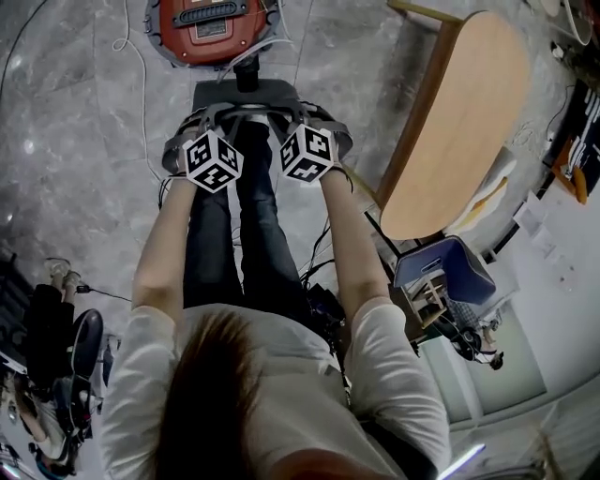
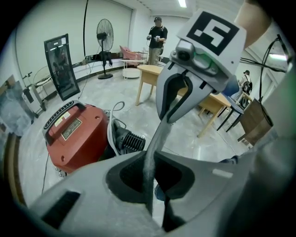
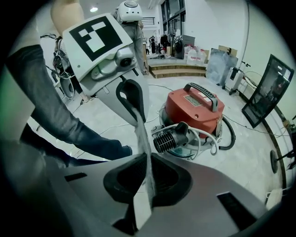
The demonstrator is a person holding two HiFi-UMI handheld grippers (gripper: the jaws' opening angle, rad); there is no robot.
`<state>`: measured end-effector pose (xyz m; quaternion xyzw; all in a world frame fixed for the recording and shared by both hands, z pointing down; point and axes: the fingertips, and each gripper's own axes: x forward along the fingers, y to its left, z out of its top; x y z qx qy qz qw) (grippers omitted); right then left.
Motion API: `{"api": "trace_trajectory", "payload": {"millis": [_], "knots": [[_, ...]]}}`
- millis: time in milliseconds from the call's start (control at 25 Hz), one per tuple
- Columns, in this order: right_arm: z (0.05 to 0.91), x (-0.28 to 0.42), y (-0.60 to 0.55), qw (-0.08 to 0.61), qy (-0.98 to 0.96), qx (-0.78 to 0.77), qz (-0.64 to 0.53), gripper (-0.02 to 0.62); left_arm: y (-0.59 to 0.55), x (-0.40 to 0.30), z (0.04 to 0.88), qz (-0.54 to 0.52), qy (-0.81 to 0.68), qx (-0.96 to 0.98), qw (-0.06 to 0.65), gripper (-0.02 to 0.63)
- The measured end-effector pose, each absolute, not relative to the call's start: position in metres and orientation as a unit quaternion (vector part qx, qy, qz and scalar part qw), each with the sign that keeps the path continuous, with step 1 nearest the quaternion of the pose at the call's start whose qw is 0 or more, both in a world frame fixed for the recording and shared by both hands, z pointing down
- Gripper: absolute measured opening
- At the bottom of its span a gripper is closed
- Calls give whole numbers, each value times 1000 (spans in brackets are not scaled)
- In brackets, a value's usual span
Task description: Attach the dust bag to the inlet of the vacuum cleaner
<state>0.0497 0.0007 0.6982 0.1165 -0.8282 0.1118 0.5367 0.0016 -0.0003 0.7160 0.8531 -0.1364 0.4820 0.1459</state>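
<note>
The grey dust bag (image 1: 246, 96) hangs stretched between my two grippers, just in front of the red vacuum cleaner (image 1: 214, 23). My left gripper (image 1: 194, 131) and right gripper (image 1: 322, 124) are each shut on one side edge of the bag. In the left gripper view the bag (image 2: 155, 143) runs edge-on from my jaws (image 2: 148, 190) across to the other gripper. The vacuum (image 2: 74, 134) lies below left, its black ribbed inlet (image 2: 130, 141) pointing toward the bag. The right gripper view shows the bag (image 3: 141, 139) pinched in my jaws (image 3: 147, 185), with the inlet (image 3: 169, 138) and vacuum (image 3: 196, 109) behind.
A wooden table (image 1: 459, 122) stands to the right, with a blue chair (image 1: 441, 272) nearer me. White cable (image 1: 141, 75) and the vacuum's hose (image 3: 229, 134) trail over the grey floor. A fan (image 2: 105, 37), a dark panel (image 2: 62, 67) and a person (image 2: 157, 34) stand far back.
</note>
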Motion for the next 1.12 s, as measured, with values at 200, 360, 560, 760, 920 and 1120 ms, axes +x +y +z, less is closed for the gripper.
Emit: {"api": "trace_trajectory", "payload": {"millis": [200,360,560,760,920,1120], "knots": [[729,49,-3,533,-830,126,107,26,-4,-1,745,486,-153,848,143,44],[754,49,-2,535,-829,125,101,26,-5,-1,769,489,-166,844,143,44],[773,51,-5,537,-830,128,78,26,-8,1,788,485,-177,847,123,44],[780,49,-8,528,-837,135,52,25,-12,0,792,481,-193,849,105,44],[778,48,-5,525,-838,141,42,25,-10,-2,790,477,-201,850,95,44],[770,49,-5,522,-839,150,31,25,-10,-1,781,473,-210,852,82,44]]}}
